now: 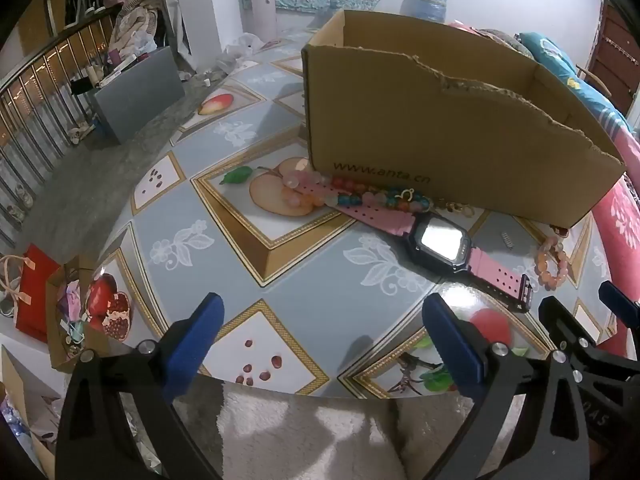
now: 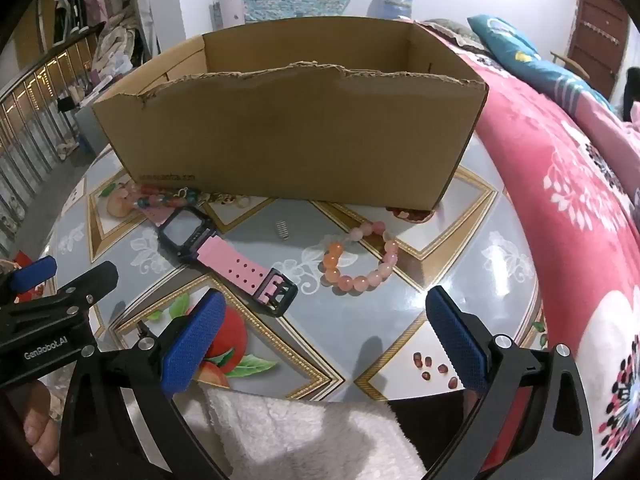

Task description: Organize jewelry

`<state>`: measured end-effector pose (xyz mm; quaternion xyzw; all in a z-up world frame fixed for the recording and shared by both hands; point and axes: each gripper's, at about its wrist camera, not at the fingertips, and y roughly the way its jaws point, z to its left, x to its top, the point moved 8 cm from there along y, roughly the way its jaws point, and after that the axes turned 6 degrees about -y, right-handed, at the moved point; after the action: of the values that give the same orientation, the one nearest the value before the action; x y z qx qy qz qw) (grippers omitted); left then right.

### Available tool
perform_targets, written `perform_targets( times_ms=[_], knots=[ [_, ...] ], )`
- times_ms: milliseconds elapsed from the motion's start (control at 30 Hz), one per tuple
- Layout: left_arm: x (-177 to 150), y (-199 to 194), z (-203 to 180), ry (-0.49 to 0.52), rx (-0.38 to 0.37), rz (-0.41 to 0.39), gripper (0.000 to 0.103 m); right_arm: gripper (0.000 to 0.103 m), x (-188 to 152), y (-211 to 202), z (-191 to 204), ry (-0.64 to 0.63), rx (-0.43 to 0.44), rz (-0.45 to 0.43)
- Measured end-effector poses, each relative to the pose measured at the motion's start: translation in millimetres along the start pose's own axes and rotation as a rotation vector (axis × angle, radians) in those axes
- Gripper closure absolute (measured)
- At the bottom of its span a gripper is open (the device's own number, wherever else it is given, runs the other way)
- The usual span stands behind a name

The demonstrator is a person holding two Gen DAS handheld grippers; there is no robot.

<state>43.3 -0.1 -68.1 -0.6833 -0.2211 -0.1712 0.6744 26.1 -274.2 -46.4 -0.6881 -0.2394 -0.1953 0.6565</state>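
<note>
A pink-strapped watch (image 1: 444, 240) (image 2: 224, 252) with a black square face lies on the round table in front of an open cardboard box (image 1: 440, 128) (image 2: 288, 128). Bead bracelets (image 1: 352, 194) (image 2: 160, 200) lie against the box's front wall, across the watch strap. An orange-pink bead bracelet (image 1: 552, 264) (image 2: 360, 260) lies to the watch's right. A small metal spring (image 1: 507, 239) (image 2: 281, 230) lies between them. My left gripper (image 1: 324, 340) is open and empty at the table's near edge. My right gripper (image 2: 324, 340) is open and empty, just short of the watch buckle and the orange-pink bracelet.
The table has a fruit-pattern cloth (image 1: 280, 240) and a white fluffy fabric (image 2: 304, 440) hangs at its near edge. A red floral quilt (image 2: 560, 200) lies right of the table. A railing (image 1: 36, 92), a grey box (image 1: 136, 92) and bags on the floor (image 1: 36, 292) are at left.
</note>
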Motion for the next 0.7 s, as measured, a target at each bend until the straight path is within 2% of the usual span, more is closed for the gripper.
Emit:
perform_targets(
  times_ms=[700],
  knots=[
    [0.3, -1.6, -4.5, -0.002, 0.004, -0.004, 0.006, 0.007, -0.3, -1.5, 0.8, 0.002, 0.001, -0.006]
  ],
)
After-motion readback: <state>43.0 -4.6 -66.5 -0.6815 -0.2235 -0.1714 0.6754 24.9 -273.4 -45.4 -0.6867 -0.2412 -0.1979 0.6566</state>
